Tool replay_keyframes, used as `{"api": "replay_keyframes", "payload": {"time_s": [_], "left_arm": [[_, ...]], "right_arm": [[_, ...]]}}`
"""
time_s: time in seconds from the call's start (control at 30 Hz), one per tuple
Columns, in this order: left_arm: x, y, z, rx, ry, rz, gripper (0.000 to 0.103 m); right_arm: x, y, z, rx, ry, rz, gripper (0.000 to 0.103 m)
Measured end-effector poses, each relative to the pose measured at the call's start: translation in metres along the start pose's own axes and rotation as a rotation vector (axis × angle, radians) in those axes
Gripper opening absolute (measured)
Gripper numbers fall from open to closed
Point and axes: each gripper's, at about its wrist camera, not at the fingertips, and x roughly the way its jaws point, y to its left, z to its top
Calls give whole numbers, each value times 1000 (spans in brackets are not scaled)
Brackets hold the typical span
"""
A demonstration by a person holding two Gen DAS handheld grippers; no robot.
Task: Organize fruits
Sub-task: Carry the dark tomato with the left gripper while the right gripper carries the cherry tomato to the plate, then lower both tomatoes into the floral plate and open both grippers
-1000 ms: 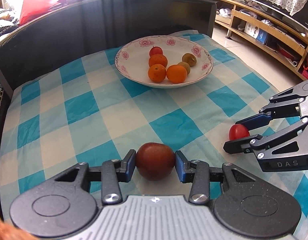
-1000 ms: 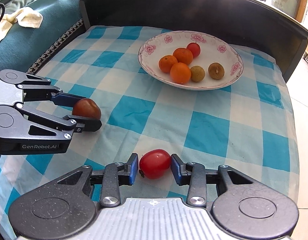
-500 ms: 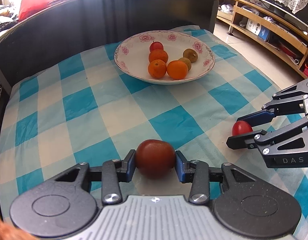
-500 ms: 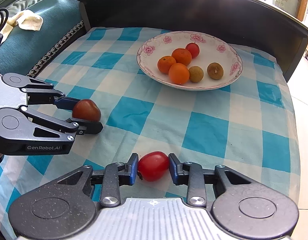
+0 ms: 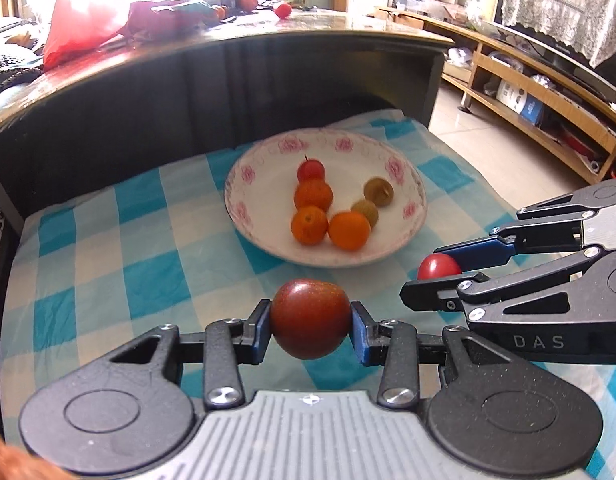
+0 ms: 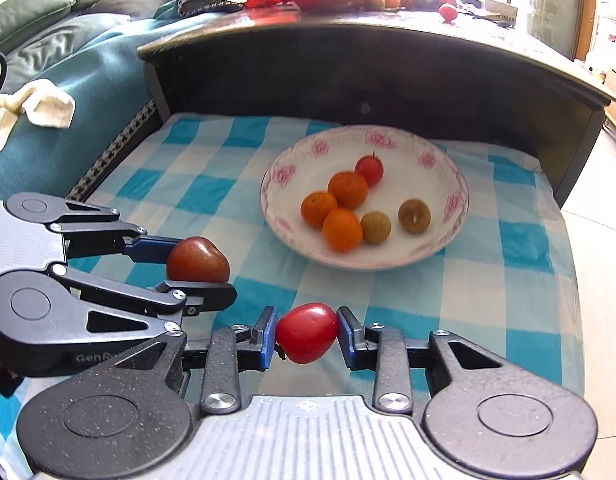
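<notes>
My left gripper (image 5: 310, 330) is shut on a dark red tomato (image 5: 309, 318) and holds it above the checked cloth, just short of the bowl. My right gripper (image 6: 306, 336) is shut on a small bright red tomato (image 6: 306, 332), also lifted. Each gripper shows in the other's view: the right one (image 5: 440, 276) with its tomato (image 5: 438, 267), the left one (image 6: 197, 268) with its tomato (image 6: 197, 260). A white bowl with pink flowers (image 5: 247, 200) (image 6: 448, 232) holds three oranges, a small red fruit and two brownish fruits.
A blue and white checked cloth (image 5: 107, 248) covers the low surface. A dark wooden table wall (image 5: 187, 92) rises right behind the bowl, with bags and fruit on top. A teal sofa (image 6: 67, 92) lies left; shelves (image 5: 548, 120) stand right.
Both grippers have lifted their tomatoes off the cloth and moved forward toward the bowl, which now looks nearer. Both stay shut on their fruit.
</notes>
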Motion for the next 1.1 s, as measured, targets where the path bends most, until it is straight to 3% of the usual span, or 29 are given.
{"api": "replay_keyframes", "payload": {"time_s": [0.53, 1.1], "left_arm": [[38, 11, 55, -31, -55, 69, 49], [74, 23, 62, -44, -43, 81, 49]], "right_arm": [[21, -39, 56, 85, -96, -53, 27], [58, -50, 77, 16, -106, -88, 28]]}}
